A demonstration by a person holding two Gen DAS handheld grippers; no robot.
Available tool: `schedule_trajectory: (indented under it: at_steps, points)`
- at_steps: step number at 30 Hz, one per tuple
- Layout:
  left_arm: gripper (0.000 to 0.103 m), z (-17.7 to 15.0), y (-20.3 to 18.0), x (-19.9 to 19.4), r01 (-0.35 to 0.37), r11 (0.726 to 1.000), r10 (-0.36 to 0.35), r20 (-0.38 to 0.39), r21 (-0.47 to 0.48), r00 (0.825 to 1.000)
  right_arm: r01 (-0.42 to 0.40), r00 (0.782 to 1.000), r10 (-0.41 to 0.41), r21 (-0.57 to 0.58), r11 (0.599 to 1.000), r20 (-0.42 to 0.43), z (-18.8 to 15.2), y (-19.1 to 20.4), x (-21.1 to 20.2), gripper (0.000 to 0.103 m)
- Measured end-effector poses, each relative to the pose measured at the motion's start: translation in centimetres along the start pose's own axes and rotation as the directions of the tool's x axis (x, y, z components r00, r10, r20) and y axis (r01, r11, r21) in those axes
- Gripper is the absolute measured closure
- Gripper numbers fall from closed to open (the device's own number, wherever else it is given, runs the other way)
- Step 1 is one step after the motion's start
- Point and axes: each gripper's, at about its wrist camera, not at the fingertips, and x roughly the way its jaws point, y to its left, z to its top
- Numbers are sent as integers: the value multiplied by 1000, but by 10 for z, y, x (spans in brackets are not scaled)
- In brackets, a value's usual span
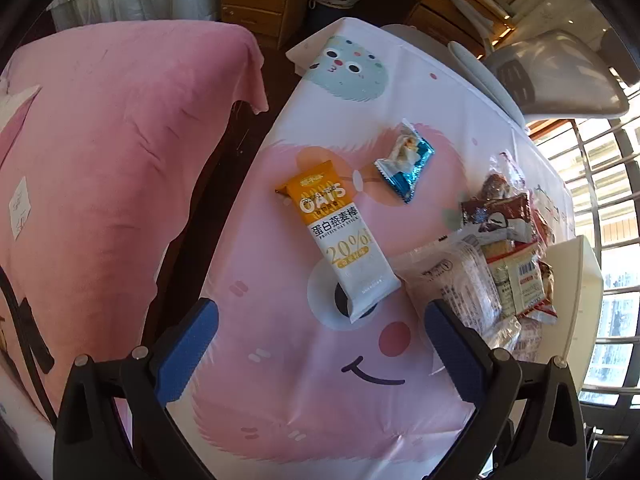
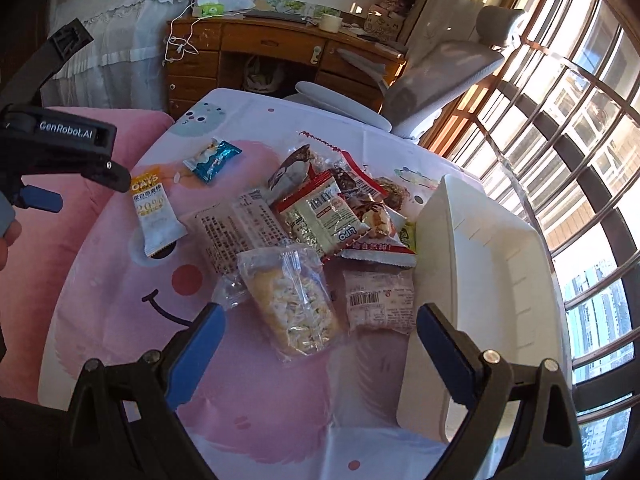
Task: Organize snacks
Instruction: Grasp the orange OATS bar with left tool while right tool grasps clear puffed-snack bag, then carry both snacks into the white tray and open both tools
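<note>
An orange and white oat bar point(image 1: 340, 236) lies on the cartoon tablecloth point(image 1: 304, 364), just ahead of my open left gripper point(image 1: 320, 332). A small blue snack packet point(image 1: 406, 160) lies beyond it. A heap of snack packets point(image 1: 500, 248) sits to the right by a white bin point(image 1: 580, 300). In the right wrist view my open right gripper point(image 2: 320, 336) hovers over a clear bag of yellow snacks point(image 2: 292, 300). The snack heap point(image 2: 332, 212), oat bar point(image 2: 156, 216), blue packet point(image 2: 212, 158) and empty white bin point(image 2: 480, 280) show there. The left gripper point(image 2: 48, 184) enters at the left edge.
A pink blanket point(image 1: 108, 184) covers furniture left of the table. A grey office chair point(image 2: 432, 76) and a wooden desk point(image 2: 256, 60) stand behind the table. Barred windows point(image 2: 580, 140) run along the right side.
</note>
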Motion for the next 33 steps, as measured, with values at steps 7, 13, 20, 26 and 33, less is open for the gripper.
schedule_trajectory:
  at_steps: [7,13,20,26,33]
  points:
    - [1,18,-4,35,-70,996,68,-40,-49,997,-59,997,56,-43,997,-48,-2,1,43,6]
    - [6,32,-10,66,-104,991,97,-84,-81,992,-121,987,112,-74,990,-118,-7,3,72,10]
    - [11,46,-13,89,-149,984,138,-118,-97,983,-202,966,186,-79,976,-180,-6,3,95,19]
    - [23,48,-16,95,-198,977,185,-140,-83,973,-208,958,183,-92,974,-221,-7,3,110,33]
    - [59,44,-23,87,-204,976,192,-154,-70,969,-223,954,197,-95,970,-228,-8,2,109,43]
